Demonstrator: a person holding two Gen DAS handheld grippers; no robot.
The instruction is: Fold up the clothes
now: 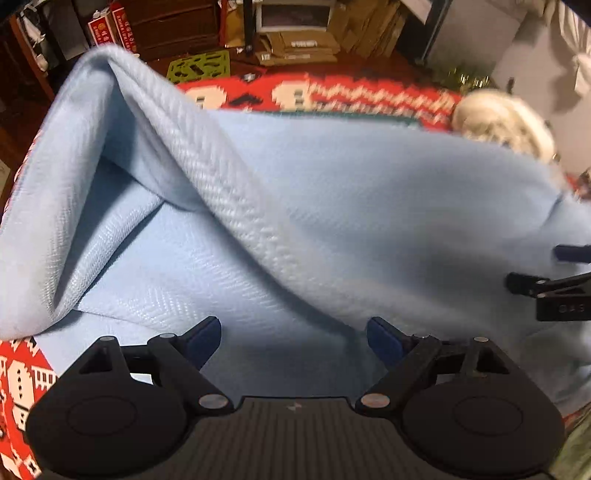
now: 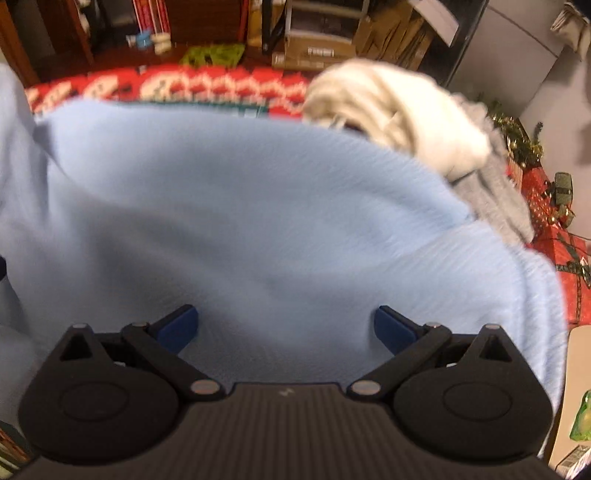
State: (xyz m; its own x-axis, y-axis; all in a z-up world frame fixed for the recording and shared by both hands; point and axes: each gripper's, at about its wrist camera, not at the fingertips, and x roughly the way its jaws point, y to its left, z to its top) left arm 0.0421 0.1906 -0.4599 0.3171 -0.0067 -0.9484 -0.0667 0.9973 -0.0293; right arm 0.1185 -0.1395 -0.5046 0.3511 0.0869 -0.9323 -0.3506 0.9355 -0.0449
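A pale blue knitted garment with a herringbone weave point(image 1: 295, 206) lies spread over a red and white patterned cloth point(image 1: 369, 96) that covers the work surface. Its long axis runs side to side across both wrist views. On the left a thick doubled fold point(image 1: 122, 122) stands up in a ridge and slants down towards the lower right; the rest lies fairly flat.

The left gripper point(image 1: 293, 339) points steeply down over the near edge of the garment, its blue-padded fingers point(image 1: 201, 341) spread wide, gripping nothing. The right gripper point(image 2: 286, 332) hangs likewise over the blue knit, jaws fully parted and empty; its tip also shows at the right edge of the left wrist view. Much of the right view is blurred.

A cream fluffy bundle of cloth point(image 2: 399, 114) sits at the far right edge of the garment, with grey fabric point(image 2: 495, 192) beside it. Beyond the surface are cardboard boxes point(image 2: 321, 51), a lime green crate point(image 1: 199, 66) and dark wooden shelving point(image 1: 173, 26).
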